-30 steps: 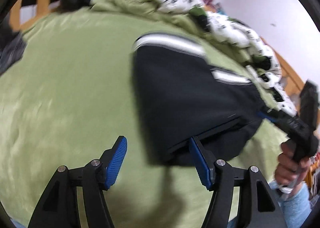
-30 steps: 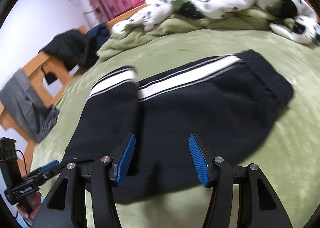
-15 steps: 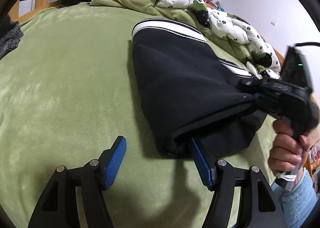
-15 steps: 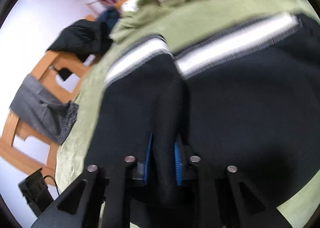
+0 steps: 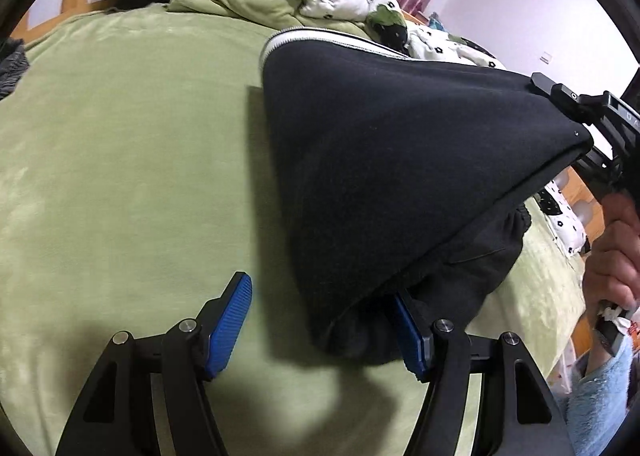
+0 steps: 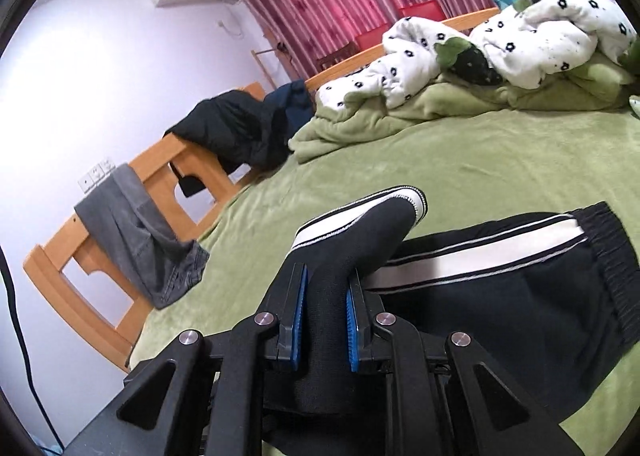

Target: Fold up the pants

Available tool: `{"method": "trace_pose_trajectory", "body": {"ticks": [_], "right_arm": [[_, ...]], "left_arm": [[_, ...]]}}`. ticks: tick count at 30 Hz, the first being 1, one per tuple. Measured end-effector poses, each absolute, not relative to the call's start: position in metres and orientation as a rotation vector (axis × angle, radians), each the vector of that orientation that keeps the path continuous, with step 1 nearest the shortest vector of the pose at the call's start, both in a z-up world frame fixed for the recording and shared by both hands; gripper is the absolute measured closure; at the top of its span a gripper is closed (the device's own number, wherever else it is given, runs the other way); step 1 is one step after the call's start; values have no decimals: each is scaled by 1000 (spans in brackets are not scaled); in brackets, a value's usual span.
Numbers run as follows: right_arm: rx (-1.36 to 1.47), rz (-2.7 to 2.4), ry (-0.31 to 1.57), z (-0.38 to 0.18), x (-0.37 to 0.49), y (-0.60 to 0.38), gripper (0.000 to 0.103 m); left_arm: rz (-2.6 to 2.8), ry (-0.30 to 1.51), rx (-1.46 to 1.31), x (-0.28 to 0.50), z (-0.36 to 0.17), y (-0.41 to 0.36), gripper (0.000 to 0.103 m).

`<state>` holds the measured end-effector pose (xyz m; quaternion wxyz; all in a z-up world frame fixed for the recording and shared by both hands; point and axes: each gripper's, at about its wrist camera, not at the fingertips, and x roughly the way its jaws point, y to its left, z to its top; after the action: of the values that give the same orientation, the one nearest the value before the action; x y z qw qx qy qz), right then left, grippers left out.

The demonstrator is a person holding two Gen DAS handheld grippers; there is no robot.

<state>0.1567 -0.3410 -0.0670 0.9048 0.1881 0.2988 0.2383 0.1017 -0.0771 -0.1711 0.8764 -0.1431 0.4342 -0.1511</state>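
On the bed's green fleece blanket [image 6: 500, 159] lie black fleece track pants with white side stripes [image 6: 500, 296], one leg end lifted. Right tongs [image 6: 322, 320] clamped tight on that leg; left tongs [image 5: 324, 328] about half open, holding nothing, one blue pad [image 5: 408, 330] tucked against the fabric corner. Best bet: pinch that corner too, then carry both corners level toward the waistband so the edges line up. No readable brand or writing anywhere.

Right gripper [image 5: 576, 127] lifts black pants [image 5: 384, 159] off bed [image 5: 120, 175].
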Motion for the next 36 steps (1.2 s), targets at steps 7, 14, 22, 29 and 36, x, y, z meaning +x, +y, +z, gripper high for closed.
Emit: {"method": "trace_pose_trajectory", "body": {"ticks": [7, 14, 22, 29, 36], "right_arm": [[397, 418, 583, -64, 157, -397, 86], [441, 288, 537, -74, 155, -486, 86], [432, 88, 692, -148, 166, -533, 86], [337, 26, 707, -148, 145, -532, 84], [223, 38, 578, -103, 125, -496, 84]], "left_arm": [[-199, 879, -234, 110, -168, -120, 38], [-311, 924, -204, 101, -164, -135, 36], [-369, 936, -108, 90, -160, -148, 36], [-445, 918, -83, 61, -139, -123, 39], [-369, 798, -43, 95, -105, -142, 39]]}}
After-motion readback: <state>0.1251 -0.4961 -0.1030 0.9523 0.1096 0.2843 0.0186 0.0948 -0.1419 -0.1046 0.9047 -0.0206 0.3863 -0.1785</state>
